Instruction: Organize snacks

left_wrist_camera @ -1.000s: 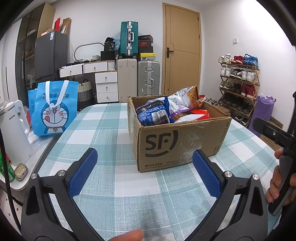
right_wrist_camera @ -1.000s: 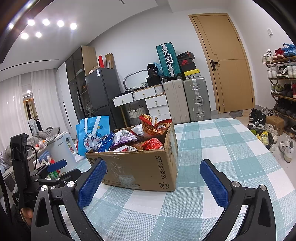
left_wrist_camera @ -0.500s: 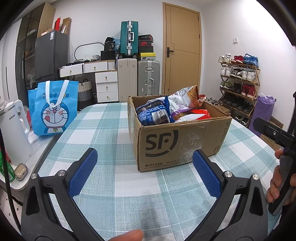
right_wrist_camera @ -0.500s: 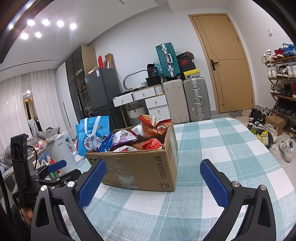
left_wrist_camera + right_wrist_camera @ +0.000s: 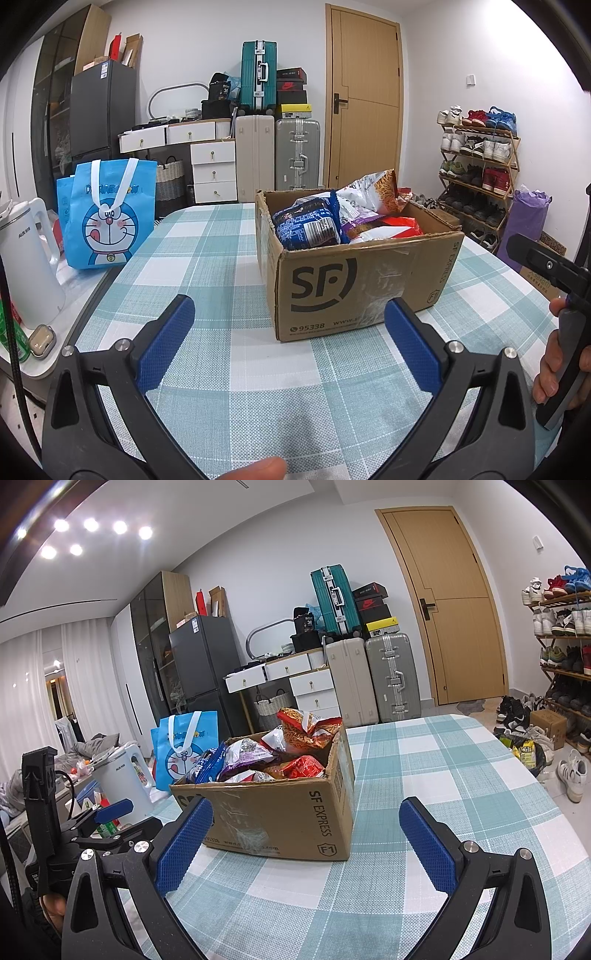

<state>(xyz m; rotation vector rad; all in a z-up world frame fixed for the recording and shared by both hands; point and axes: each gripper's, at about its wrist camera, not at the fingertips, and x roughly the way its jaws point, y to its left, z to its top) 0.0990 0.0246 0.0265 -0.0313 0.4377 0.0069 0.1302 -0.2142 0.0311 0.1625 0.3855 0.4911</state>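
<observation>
Snack bags (image 5: 332, 218) sitting piled in cardboard box (image 5: 354, 280) on checked desk (image 5: 207, 258); none lying outside. Left gripper (image 5: 288, 332) and right gripper (image 5: 306, 834) hovering before box, jaws spread wide, holding nothing. Fits packing finished or unpacking pending.

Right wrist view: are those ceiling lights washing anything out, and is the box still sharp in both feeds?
Right wrist view: the ceiling spotlights bloom at top left, but the cardboard box and snack bags stay sharp; the door bows from fisheye. Left wrist view: even light, box lettering crisp, dark vignette at the corners, a blurred fingertip at the bottom edge.
</observation>
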